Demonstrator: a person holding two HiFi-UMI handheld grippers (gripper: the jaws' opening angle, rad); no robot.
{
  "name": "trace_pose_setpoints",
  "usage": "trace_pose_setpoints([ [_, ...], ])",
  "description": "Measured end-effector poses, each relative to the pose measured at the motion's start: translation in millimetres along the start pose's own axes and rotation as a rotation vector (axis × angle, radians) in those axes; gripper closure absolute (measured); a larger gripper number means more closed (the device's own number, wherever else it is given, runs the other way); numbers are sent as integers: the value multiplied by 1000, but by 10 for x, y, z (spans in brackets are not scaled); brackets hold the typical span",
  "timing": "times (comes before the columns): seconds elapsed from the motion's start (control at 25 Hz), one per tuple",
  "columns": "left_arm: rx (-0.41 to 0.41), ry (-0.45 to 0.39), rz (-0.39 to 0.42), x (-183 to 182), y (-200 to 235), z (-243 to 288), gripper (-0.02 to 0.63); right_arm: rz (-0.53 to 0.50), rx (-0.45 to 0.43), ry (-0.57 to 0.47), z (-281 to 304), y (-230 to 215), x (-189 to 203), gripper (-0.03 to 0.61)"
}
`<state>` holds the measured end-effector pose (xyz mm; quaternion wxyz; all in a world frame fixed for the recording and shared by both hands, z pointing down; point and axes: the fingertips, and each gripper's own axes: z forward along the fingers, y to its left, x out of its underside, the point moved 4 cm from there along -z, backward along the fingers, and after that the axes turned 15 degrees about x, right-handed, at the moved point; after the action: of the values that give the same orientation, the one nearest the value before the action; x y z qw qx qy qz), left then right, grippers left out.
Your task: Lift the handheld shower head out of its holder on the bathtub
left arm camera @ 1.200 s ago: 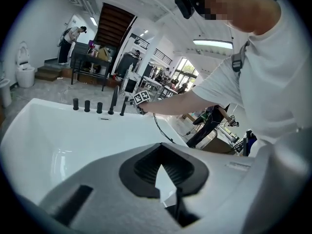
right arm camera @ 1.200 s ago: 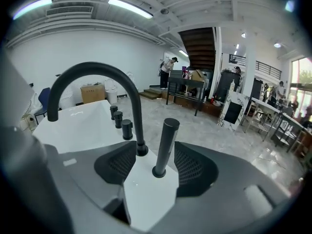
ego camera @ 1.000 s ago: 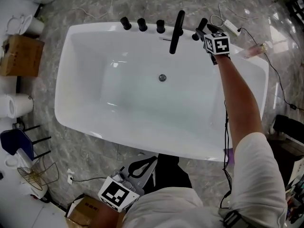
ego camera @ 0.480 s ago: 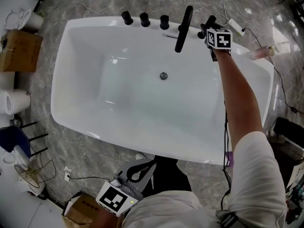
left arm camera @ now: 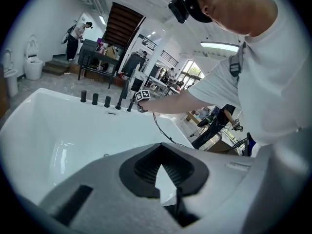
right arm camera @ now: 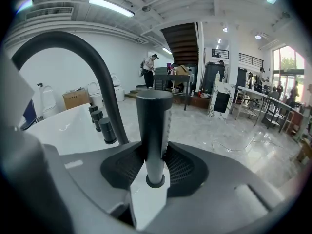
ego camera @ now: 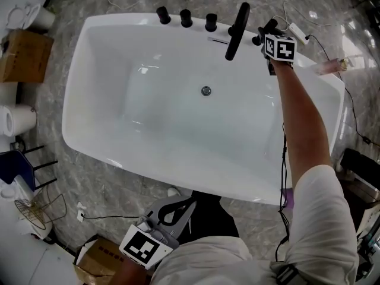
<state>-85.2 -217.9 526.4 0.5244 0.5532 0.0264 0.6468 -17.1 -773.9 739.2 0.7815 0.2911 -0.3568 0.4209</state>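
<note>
Right claw (right arm camera: 152,155) is closing round the shower head (right arm camera: 153,130); the pads look to be touching both its sides. The shower head stands upright at the far corner of the bathtub (ego camera: 89,70) rim, not yet lifted. We judge the low, square grip is meant for a straight pull upward.

Left claw (left arm camera: 163,172) is closed and empty, held back by the person's body, out of the way.

Arched spout (right arm camera: 73,43) rises just beside the shower head, with three knobs (ego camera: 186,18) beyond it; we'd keep clear of the spout. A cable (ego camera: 309,39) trails on the floor behind.
</note>
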Motion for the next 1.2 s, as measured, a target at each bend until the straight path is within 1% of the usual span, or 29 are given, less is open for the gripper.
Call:
trace_pose_setpoints([
  [0.24,8,-9,19,-45,-88,-24,606,7,-10,-38,-185,-4,-81,436],
  [0.72,46,-24,84,-189,-384,-88,606,-6,-25,-117,-836,-109,-432,436],
  [1.04,87,-42,124,-216,-724,-283,606,-16,-38,-192,-1603,-177,-810,436],
  [1.2,106,-43,165,-257,-873,-438,606,-35,-34,-236,-2079,-180,-1055,436],
])
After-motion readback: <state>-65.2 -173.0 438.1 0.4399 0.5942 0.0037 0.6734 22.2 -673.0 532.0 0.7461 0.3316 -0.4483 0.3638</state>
